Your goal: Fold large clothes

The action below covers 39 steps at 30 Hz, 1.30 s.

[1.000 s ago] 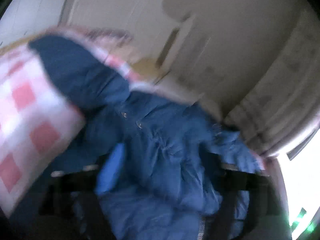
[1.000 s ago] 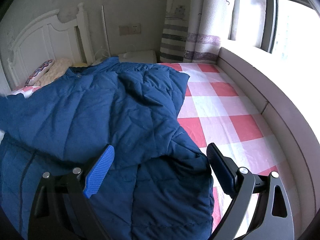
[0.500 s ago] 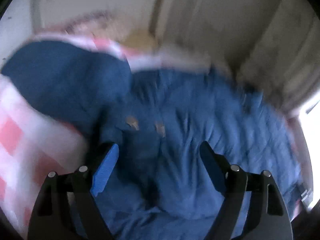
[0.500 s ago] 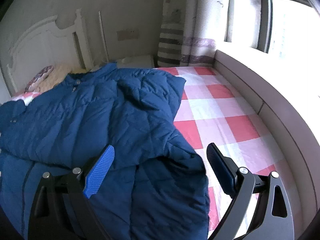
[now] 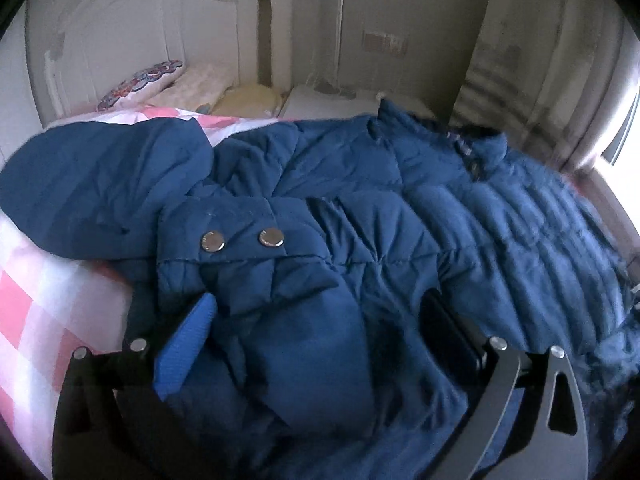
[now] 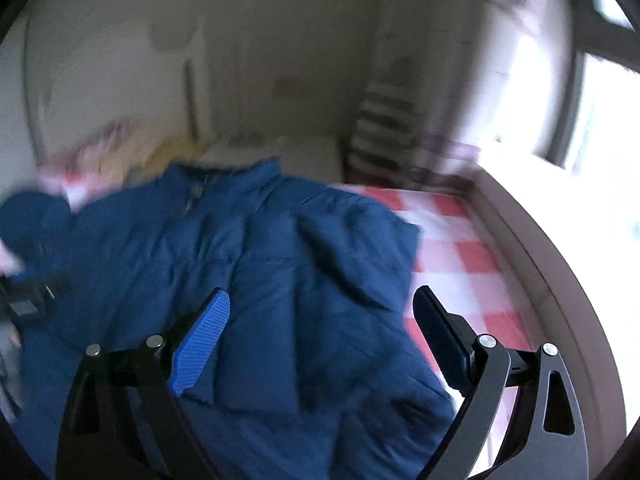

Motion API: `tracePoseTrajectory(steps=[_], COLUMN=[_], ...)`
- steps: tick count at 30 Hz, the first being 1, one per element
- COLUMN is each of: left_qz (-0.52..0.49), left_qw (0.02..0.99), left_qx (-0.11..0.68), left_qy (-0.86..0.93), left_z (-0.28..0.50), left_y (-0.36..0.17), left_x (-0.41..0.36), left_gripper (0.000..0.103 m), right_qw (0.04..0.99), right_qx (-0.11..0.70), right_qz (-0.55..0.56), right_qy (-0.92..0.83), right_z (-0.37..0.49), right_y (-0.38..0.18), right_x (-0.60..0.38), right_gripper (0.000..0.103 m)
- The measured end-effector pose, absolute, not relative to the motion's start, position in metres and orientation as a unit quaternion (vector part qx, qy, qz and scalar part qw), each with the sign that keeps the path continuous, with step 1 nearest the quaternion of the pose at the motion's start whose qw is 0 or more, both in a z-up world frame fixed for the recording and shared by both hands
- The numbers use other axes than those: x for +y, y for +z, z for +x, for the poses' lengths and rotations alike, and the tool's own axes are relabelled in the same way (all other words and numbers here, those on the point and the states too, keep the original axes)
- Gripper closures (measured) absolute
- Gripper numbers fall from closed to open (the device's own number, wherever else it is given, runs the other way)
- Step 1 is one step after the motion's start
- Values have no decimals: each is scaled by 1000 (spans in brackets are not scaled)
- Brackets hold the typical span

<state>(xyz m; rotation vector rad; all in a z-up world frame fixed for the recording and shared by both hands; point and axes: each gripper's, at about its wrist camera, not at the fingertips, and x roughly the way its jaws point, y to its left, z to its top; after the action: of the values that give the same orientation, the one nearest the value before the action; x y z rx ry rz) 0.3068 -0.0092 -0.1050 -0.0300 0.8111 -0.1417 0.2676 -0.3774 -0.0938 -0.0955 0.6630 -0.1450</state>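
The bed [image 5: 48, 320] with its pink-and-white check sheet carries everything here, and the big navy puffer jacket [image 5: 360, 208] lies spread across most of it, collar up toward the headboard [image 5: 132, 40]. On the right wrist view the same jacket [image 6: 260, 264] fills the middle, with bare check sheet showing off to the window side.

You're in the sleeve stage of the fold, by my read. The cuffed sleeve [image 5: 256, 264], the one with two metal snaps [image 5: 271, 237], lies laid across the jacket's body, right between your left tongs [image 5: 316, 320]. Those jaws are opening, and the pads stand clear on either side of the sleeve end: nothing pinched there.

Your right tongs [image 6: 320, 320] hang above the jacket with jaws wide apart and nothing between them. That view is smeared with motion, so I can't say for sure how the near hem lies.

Next move, as I judge it: draw the left tongs clear without dragging the sleeve, then find the far sleeve or a side edge. This padding is thick and springy, so take a deep bite of fabric.
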Motion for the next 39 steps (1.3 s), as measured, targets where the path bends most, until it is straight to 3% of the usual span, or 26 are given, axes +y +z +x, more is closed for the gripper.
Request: tracePoseTrajectory(steps=[2, 4, 8, 16, 19, 24, 29, 34, 35, 36, 37, 39], left_qz=[-38, -55, -63, -138, -244, -372, -486, -515, -511, -509, -518, -542], left_qw=[918, 918, 917, 913, 902, 878, 820, 806, 809, 811, 805, 799], left_qx=[386, 382, 384, 364, 338, 299, 274, 261, 260, 261, 269, 243], left_qy=[-81, -89, -92, -122, -113, 24, 130, 129, 132, 124, 103, 99], left_z=[306, 305, 308, 306, 310, 331, 350, 376, 379, 383, 388, 378], left_y=[-104, -102, -102, -94, -76, -64, -89, -96, -96, -98, -103, -103], left_x=[-5, 1, 1, 23, 75, 212, 346, 394, 396, 396, 395, 383], left_gripper=[2, 2, 2, 2, 2, 2, 3, 6, 27, 82, 97, 98], right_qw=[923, 907, 900, 937, 902, 905, 907, 909, 909, 909, 909, 909], right_qx=[370, 414, 417, 341, 423, 423, 417, 415, 415, 415, 414, 413], right_qz=[-73, -20, 61, -28, -64, -14, -23, -14, -14, -15, -12, -12], right_qy=[-74, -69, -113, -72, -59, -48, -52, -48, -47, -48, -47, -46], right_z=[287, 300, 297, 310, 337, 339, 337, 330, 330, 331, 331, 331], right_y=[-118, -134, -132, -97, -141, -135, -133, -137, -137, -137, -137, -136], right_x=[-376, -398, -436, -379, -357, -375, -375, -377, -377, -377, -378, -378], right_gripper=[14, 13, 13, 11, 10, 8, 8, 8, 8, 8, 8, 8])
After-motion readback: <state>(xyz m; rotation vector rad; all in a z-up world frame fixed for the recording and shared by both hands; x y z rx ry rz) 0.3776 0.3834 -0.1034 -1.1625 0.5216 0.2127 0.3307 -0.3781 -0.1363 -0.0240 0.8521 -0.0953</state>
